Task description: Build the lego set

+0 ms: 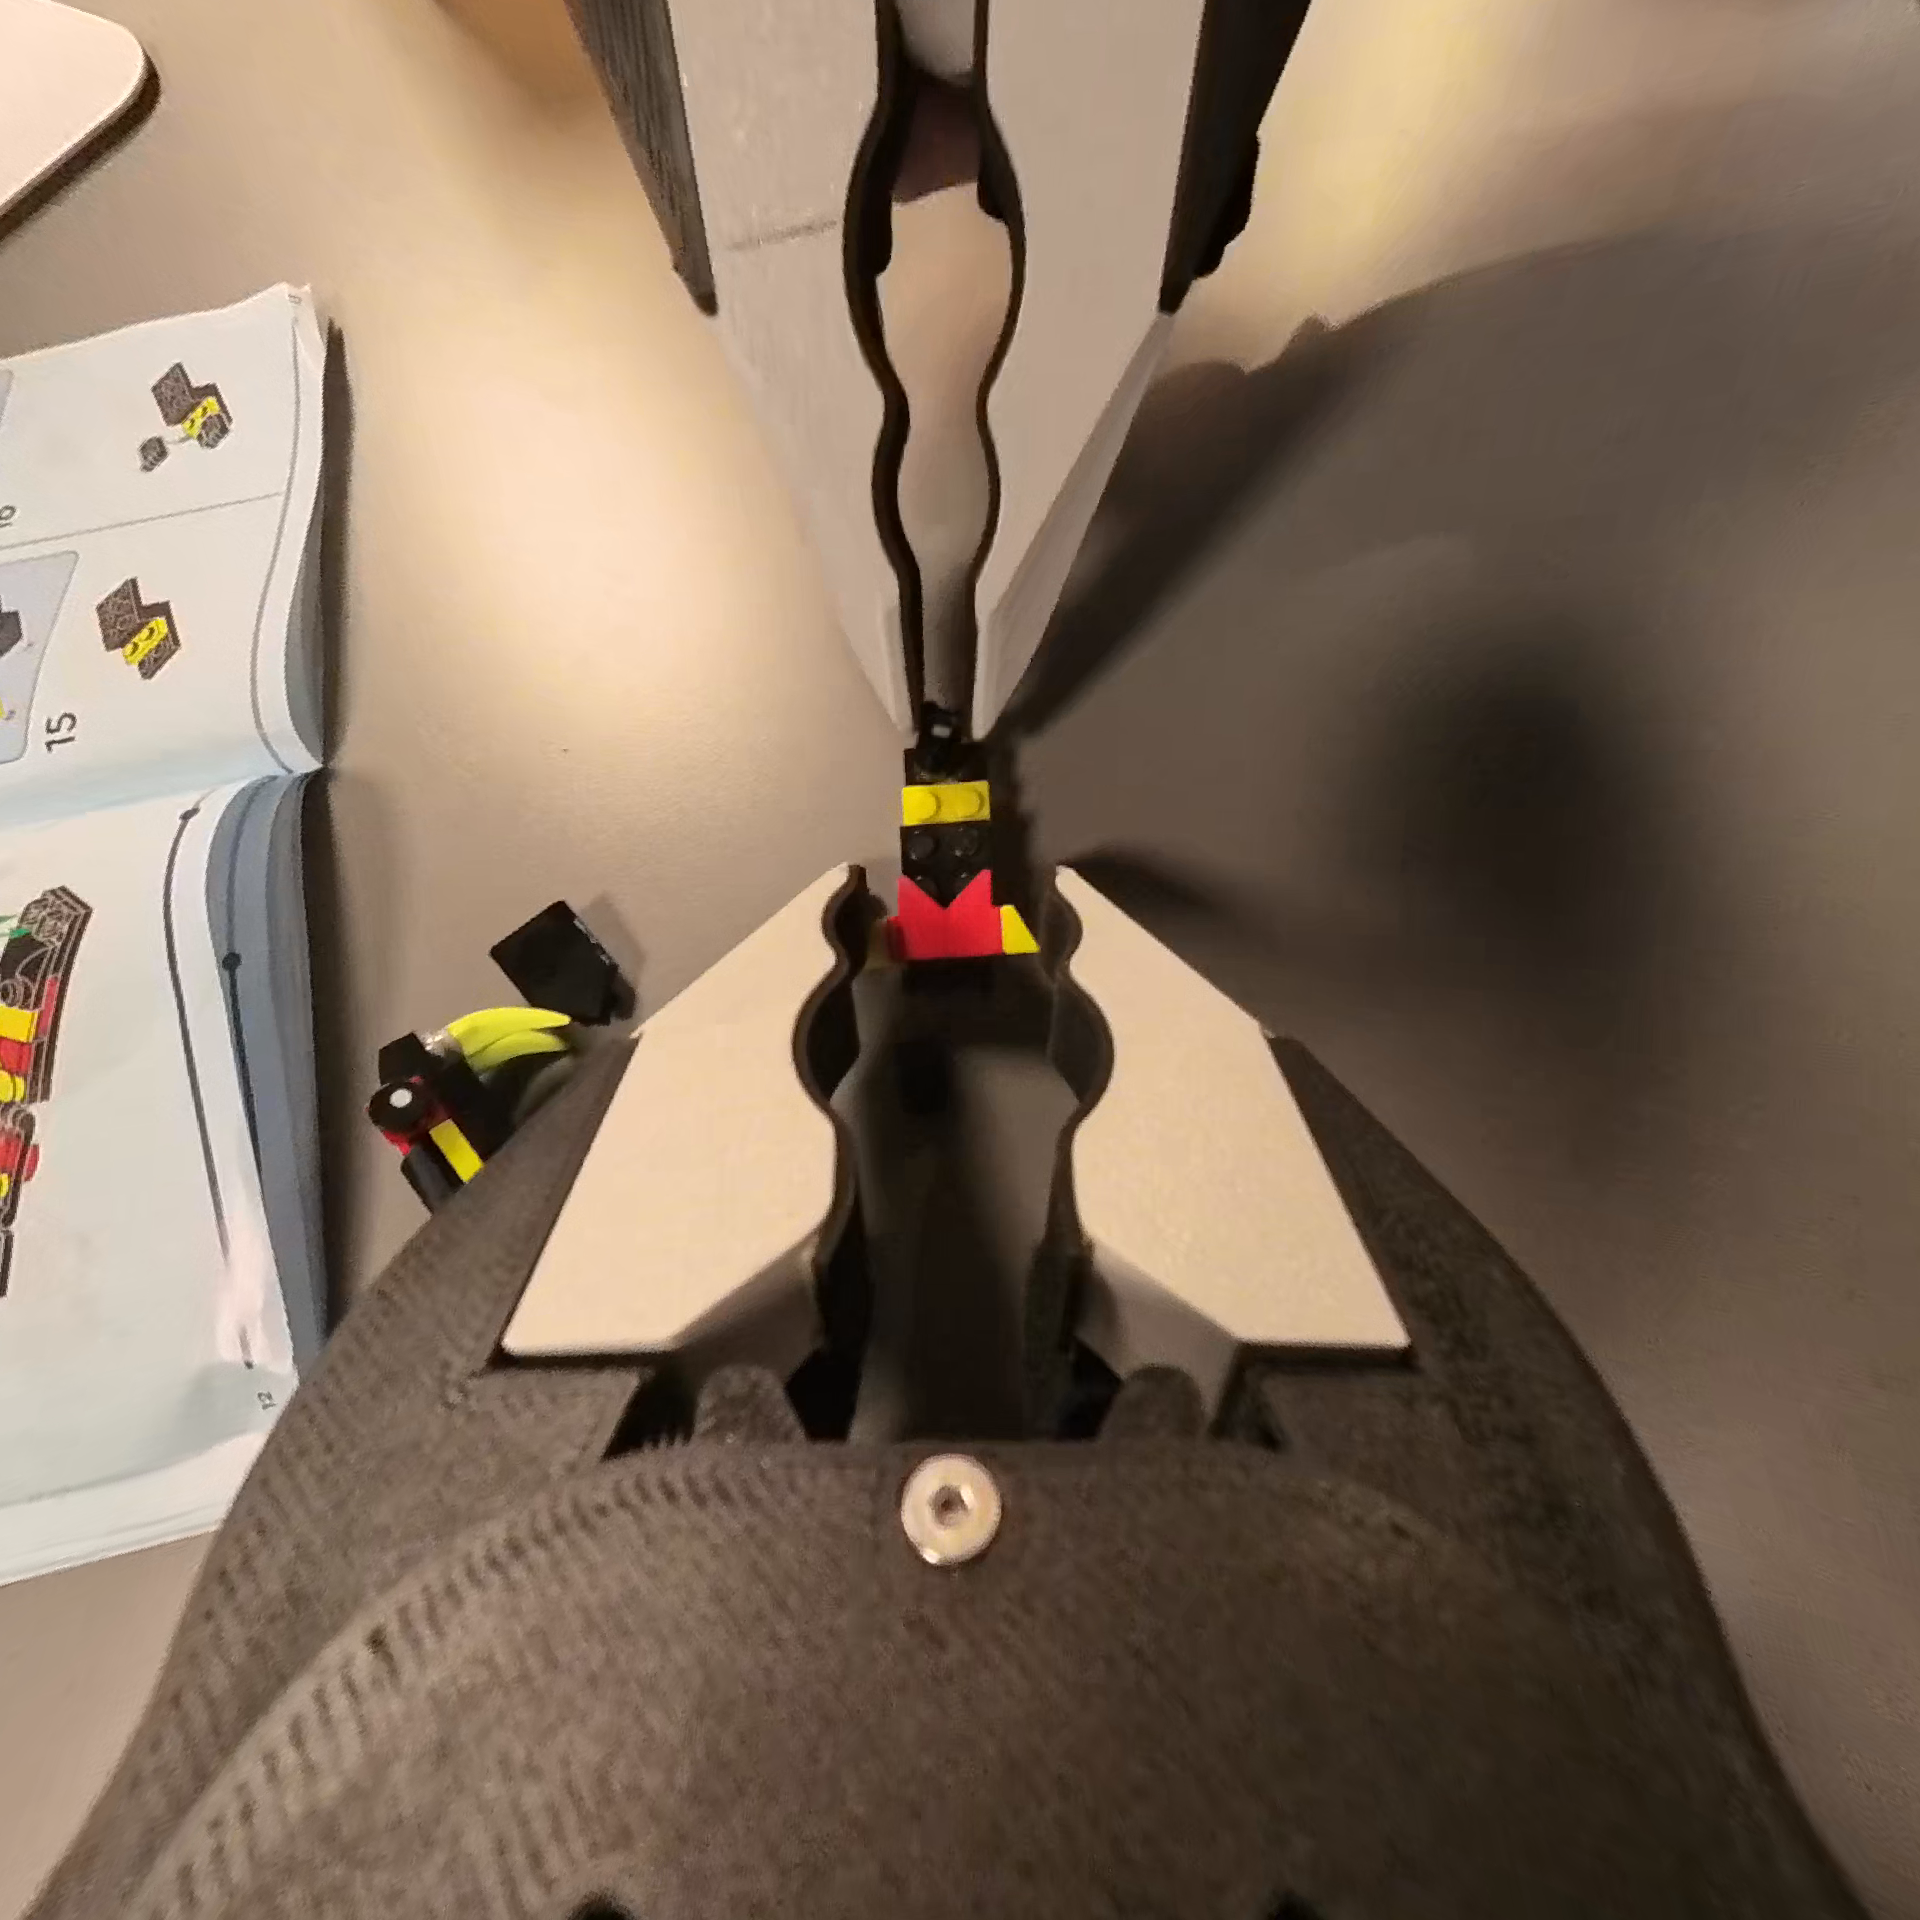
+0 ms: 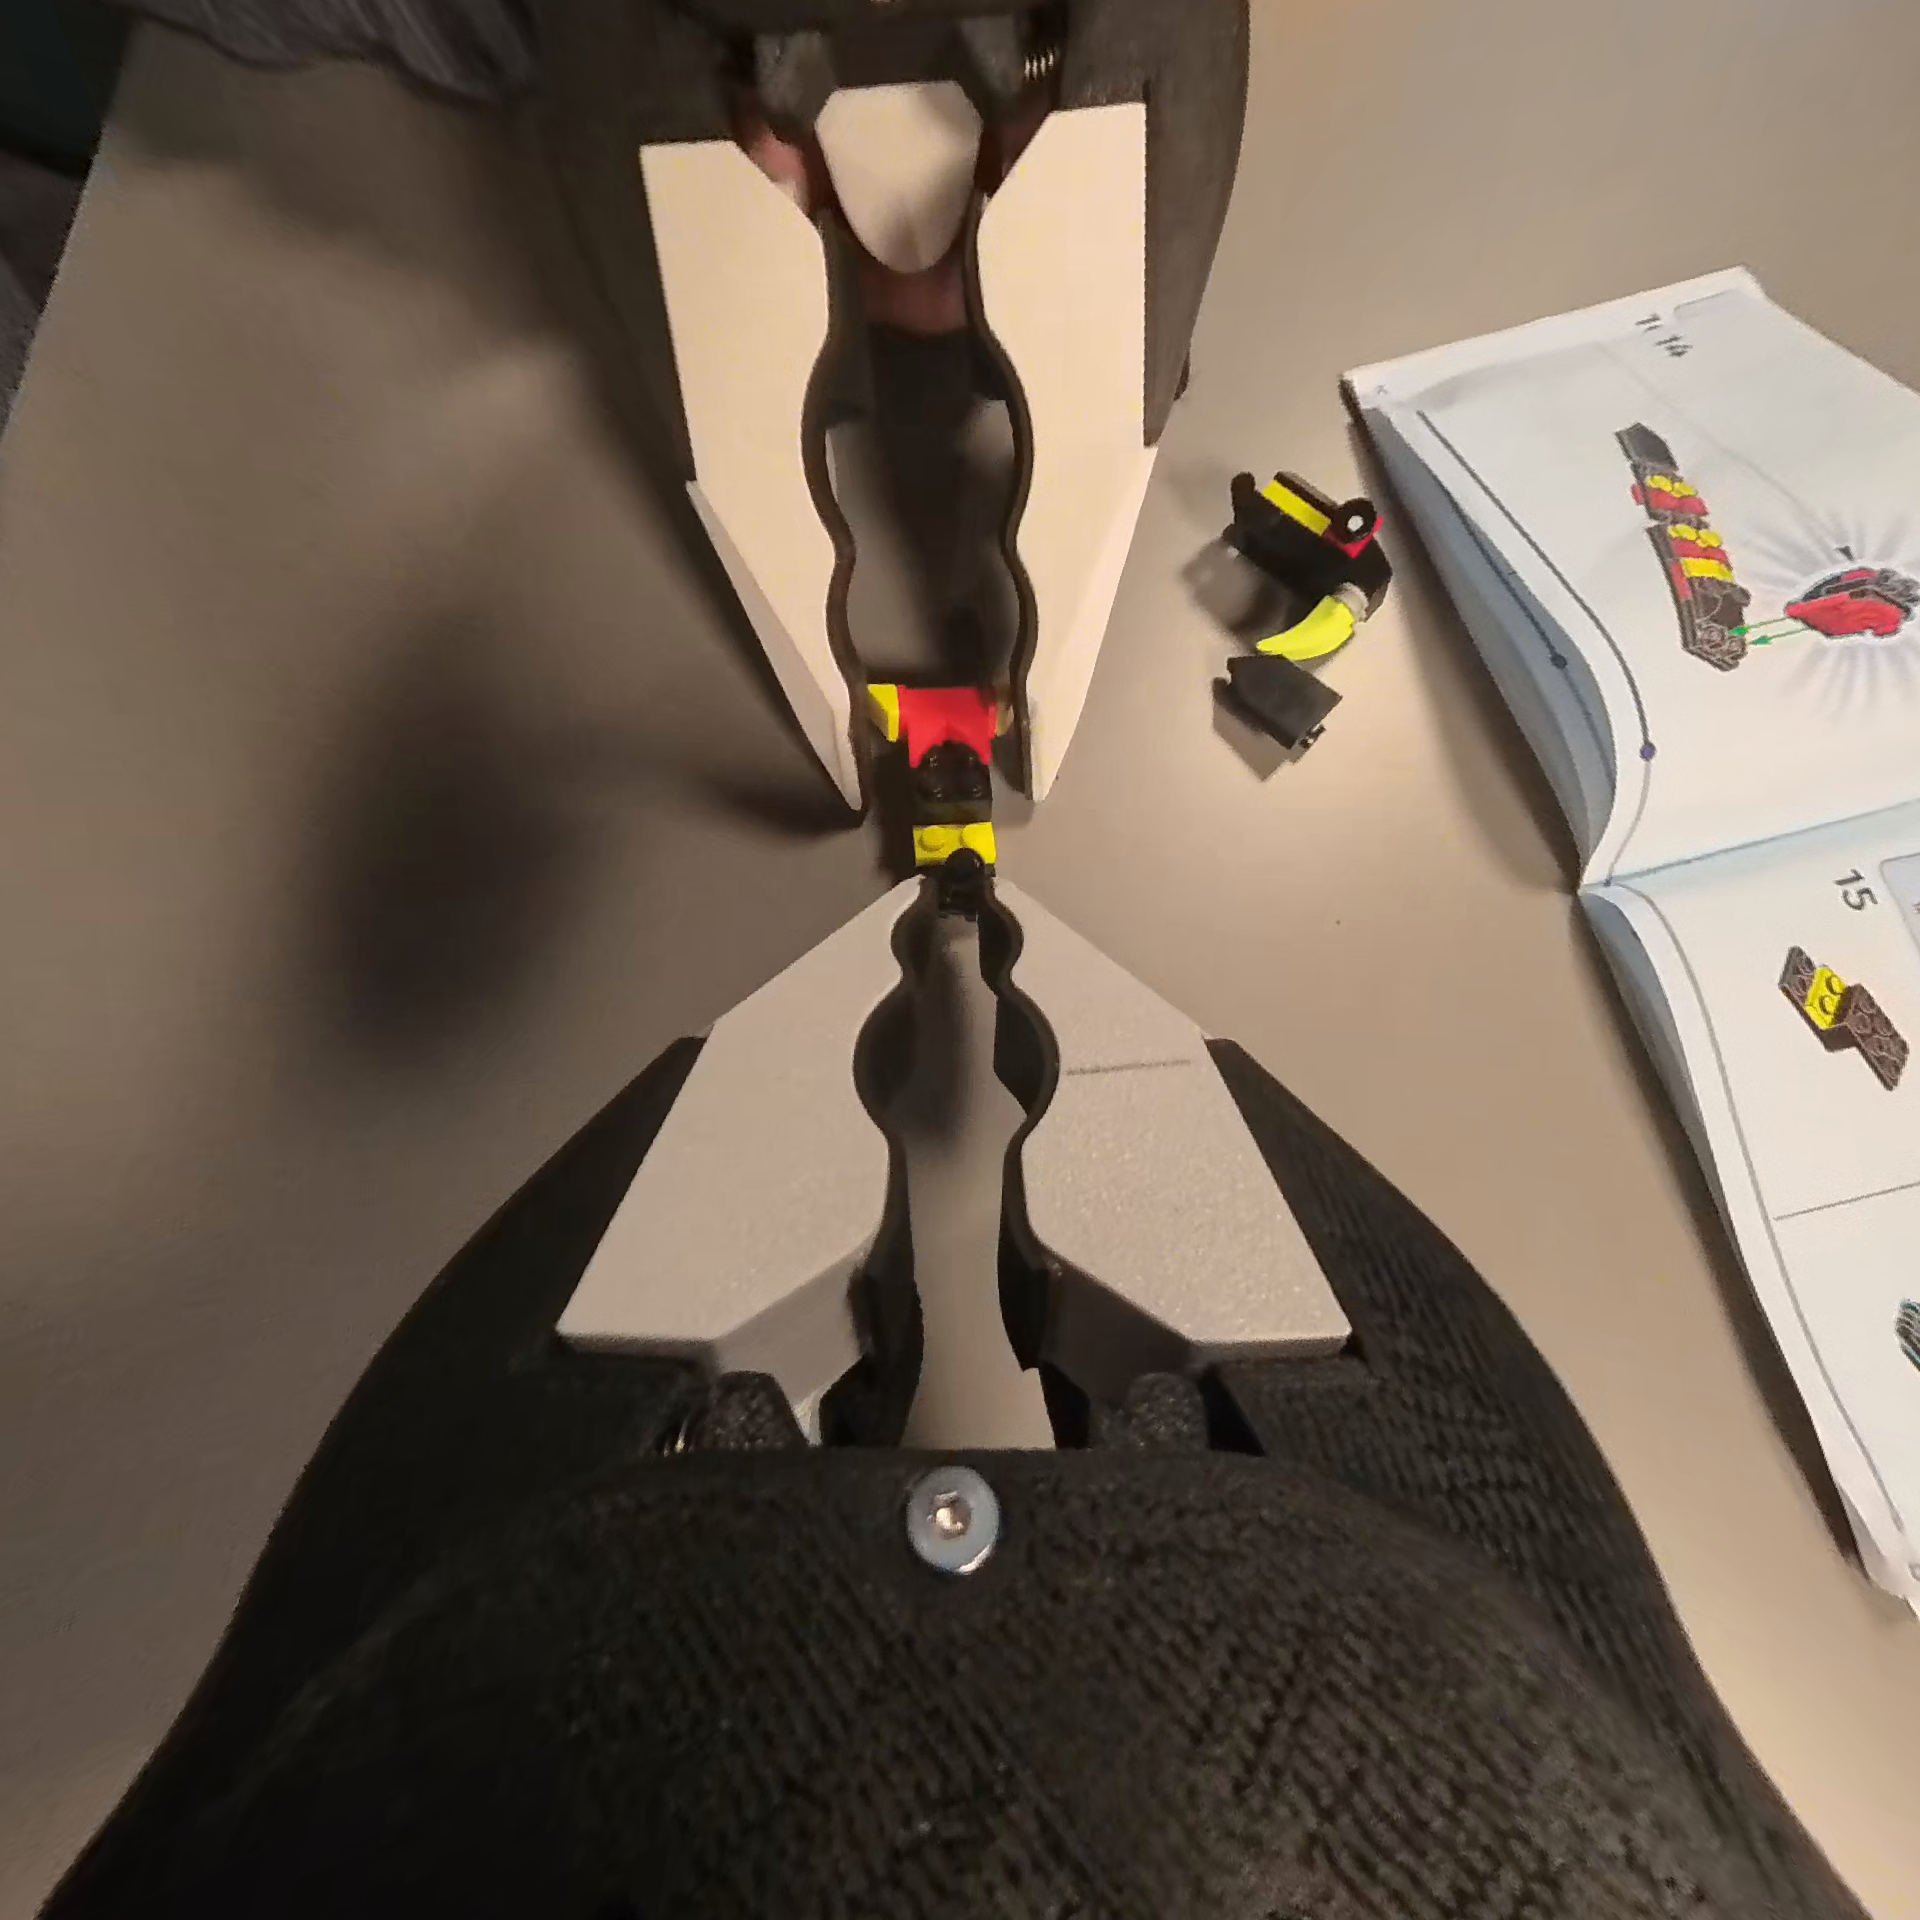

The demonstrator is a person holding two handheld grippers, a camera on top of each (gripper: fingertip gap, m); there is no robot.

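Note:
A small lego assembly of black, yellow and red bricks hangs between my two grippers above the tan table. My left gripper is shut on its red and yellow end. My right gripper comes from the opposite side and is shut on a small black piece at the assembly's black and yellow end. In the left wrist view the right gripper reaches in from the top. In the right wrist view the left gripper reaches in from the top. The two grippers point tip to tip.
An open instruction booklet lies on the table. Beside it sit a black, yellow and red sub-assembly with a curved yellow piece and a loose black sloped brick. A white object's corner shows far left. Less than 4 cm separates the two grippers' tips.

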